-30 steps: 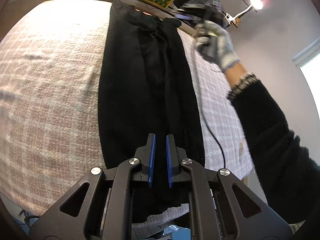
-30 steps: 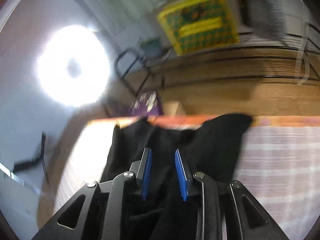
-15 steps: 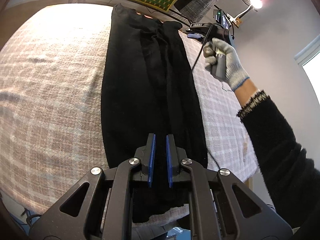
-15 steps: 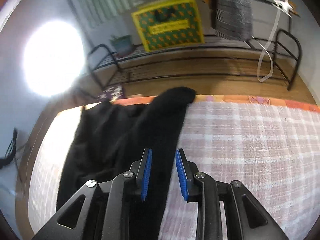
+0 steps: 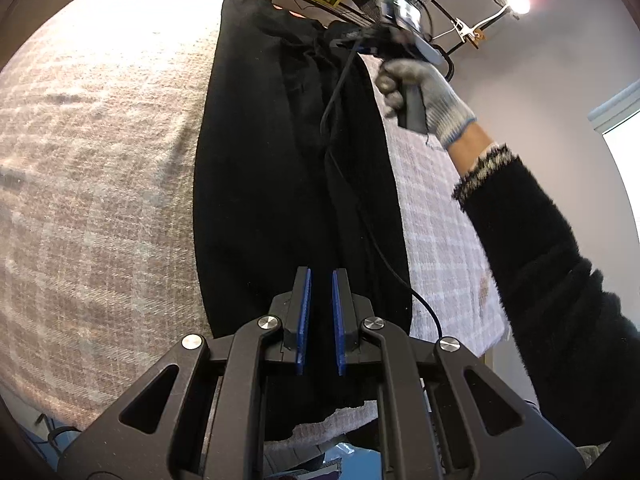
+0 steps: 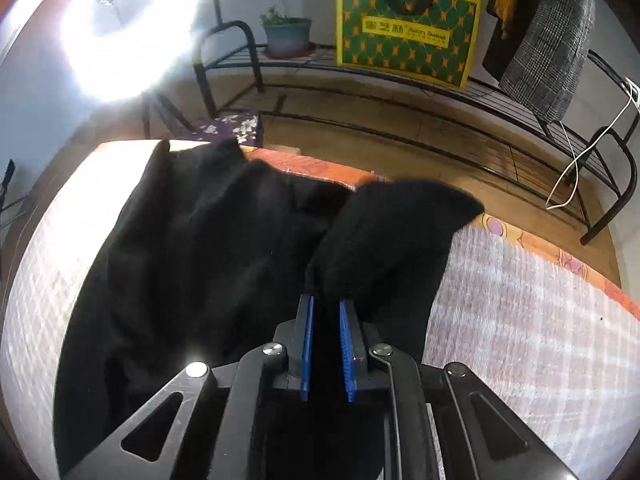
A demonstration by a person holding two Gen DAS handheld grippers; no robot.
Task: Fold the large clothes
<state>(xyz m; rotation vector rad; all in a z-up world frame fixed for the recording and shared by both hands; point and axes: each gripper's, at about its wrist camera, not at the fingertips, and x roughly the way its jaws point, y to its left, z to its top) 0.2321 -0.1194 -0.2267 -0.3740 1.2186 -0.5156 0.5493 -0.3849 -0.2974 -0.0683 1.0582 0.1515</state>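
Lying long and flat across the checked blanket (image 5: 100, 160): black clothes (image 5: 280, 180), reaching from the blanket's near edge to its far edge. Hanging over the near edge of the blanket, above the end of the clothes: left hand-held gripper (image 5: 321, 272), blue pads close together, with a thin gap and dark cloth seen in the gap. Cannot tell whether pinching the cloth or just sitting above it. At the far edge of the blanket: right hand-held gripper (image 6: 324, 300), held by a right hand (image 5: 424, 92) in a grey glove, pads squeezed on a bunched corner of the black clothes, corner lifted off the blanket. Trailing from that gripper back over the clothes toward the near edge: thin black cable (image 5: 340, 152). Past the far edge of the blanket: metal rack (image 6: 400, 80) with a green and yellow box (image 6: 406, 32) and a small plant pot (image 6: 288, 34), and a bright round lamp (image 6: 128, 28) beside it.
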